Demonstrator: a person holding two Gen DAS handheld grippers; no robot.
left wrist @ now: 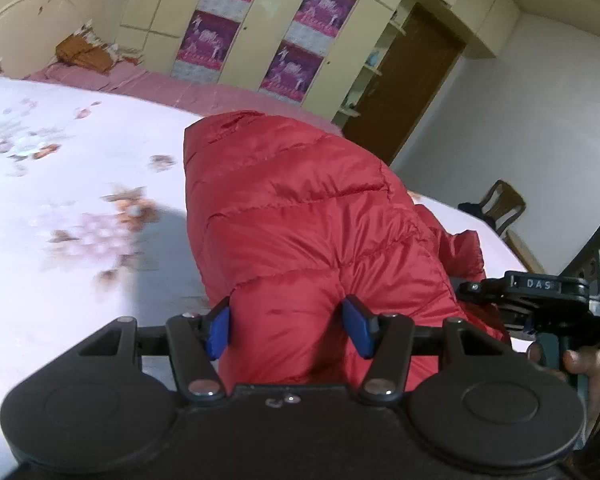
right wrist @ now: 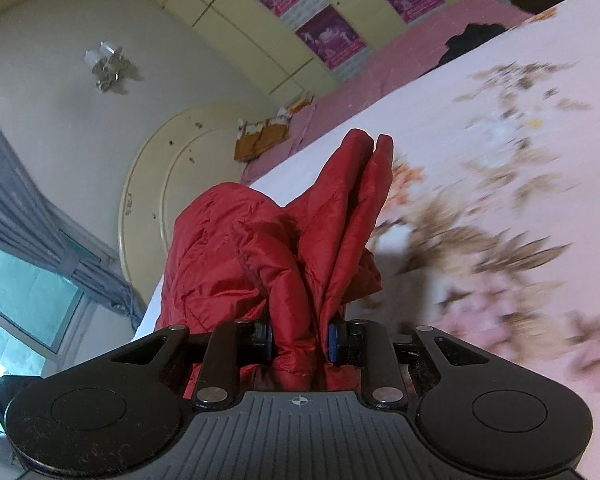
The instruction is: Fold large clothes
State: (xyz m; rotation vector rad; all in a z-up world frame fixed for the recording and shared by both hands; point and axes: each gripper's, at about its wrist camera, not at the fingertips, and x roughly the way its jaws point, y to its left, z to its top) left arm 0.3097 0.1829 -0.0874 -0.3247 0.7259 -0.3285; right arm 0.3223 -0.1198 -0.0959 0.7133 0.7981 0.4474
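- The floral bedsheet [left wrist: 60,152] spreads pale and flowered to the left of the red puffer jacket [left wrist: 300,216], with a shadow on the sheet just beside the jacket's left edge.
- The red puffer jacket is lifted in a bulging quilted mound above that sheet; further folds of it trail to the right, near the bed's far edge.
- The left gripper [left wrist: 286,330] has its blue pads [left wrist: 219,330] set fairly wide, with a thick bunch of the jacket filling the gap between them; the fabric touches both pads, so it looks held, though how firmly I cannot tell.
- Right of the jacket, the right gripper [left wrist: 540,292] shows side-on, a hand [left wrist: 588,364] wrapped round its handle.
- From the right wrist view, the right gripper [right wrist: 300,338] is pinched narrow on a gathered fold of the jacket [right wrist: 260,256], both pads pressed into the cloth.
- Above that grip the jacket rises in two upright flaps, the floral bedsheet [right wrist: 520,160] lying blurred to its right.
- Behind the jacket stands a cream headboard [right wrist: 156,184].
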